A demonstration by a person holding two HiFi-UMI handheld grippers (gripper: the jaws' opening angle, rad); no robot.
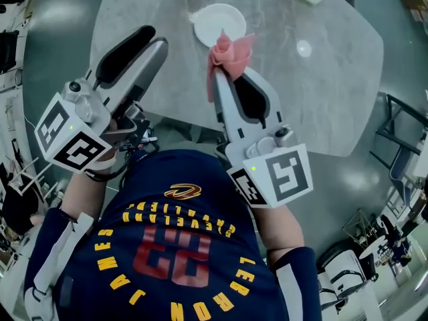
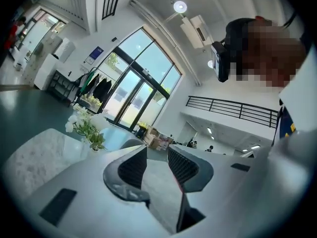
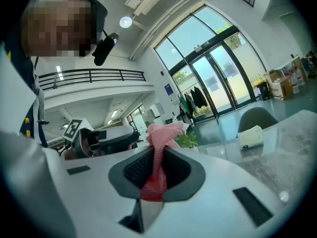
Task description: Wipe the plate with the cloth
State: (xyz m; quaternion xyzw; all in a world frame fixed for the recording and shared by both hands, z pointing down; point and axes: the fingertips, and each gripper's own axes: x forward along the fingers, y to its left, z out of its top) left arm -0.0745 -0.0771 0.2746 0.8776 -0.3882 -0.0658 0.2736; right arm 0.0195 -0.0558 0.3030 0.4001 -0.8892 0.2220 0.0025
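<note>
Right gripper [image 1: 227,79] clamped on pink cloth [image 1: 232,51], held clear of white plate [image 1: 221,20] — presumably poised for wiping. Left gripper [image 1: 150,42] wide, empty — likely free to steady plate.

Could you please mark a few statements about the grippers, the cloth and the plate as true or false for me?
1. The white plate rests on the grey table. True.
2. The left gripper grips the plate. False: its jaws stand apart with nothing between them.
3. The right gripper is shut on the pink cloth. True.
4. The pink cloth lies spread flat on the plate. False: it is bunched between the right gripper's jaws.
</note>
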